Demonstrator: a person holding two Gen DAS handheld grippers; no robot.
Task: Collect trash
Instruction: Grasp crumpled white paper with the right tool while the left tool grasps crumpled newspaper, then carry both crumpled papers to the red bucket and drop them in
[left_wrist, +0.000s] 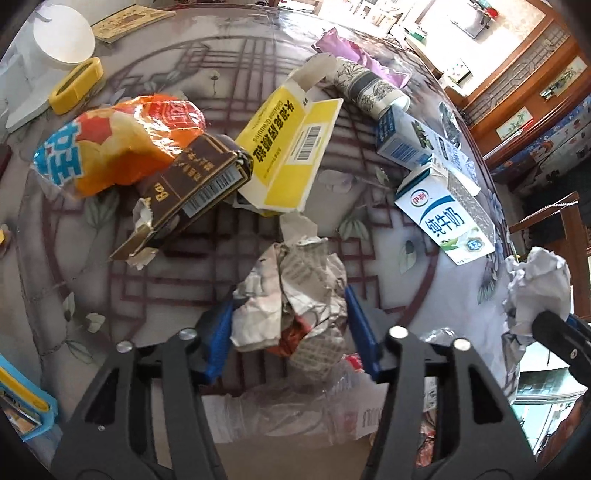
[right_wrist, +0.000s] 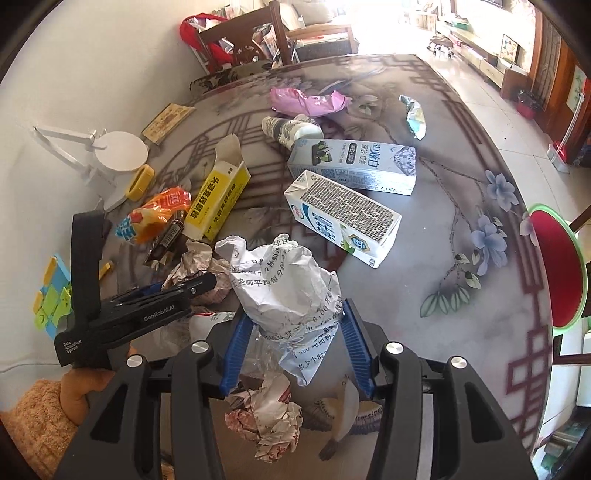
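currently the left gripper (left_wrist: 290, 328) is clamped on a crumpled newspaper wad (left_wrist: 291, 295), and the right gripper (right_wrist: 295, 332) is clamped on a crumpled printed paper sheet (right_wrist: 284, 291), both just above the counter (right_wrist: 461, 236). both wads look light, soft and springy; squeezing across the dense middle seems safest. milk cartons (right_wrist: 343, 218) lie beyond.

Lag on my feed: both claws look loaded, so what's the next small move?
Probably lower both wads and release. The left claw grips a newspaper wad, the right claw a white paper wad, and crumpled trash lies below.
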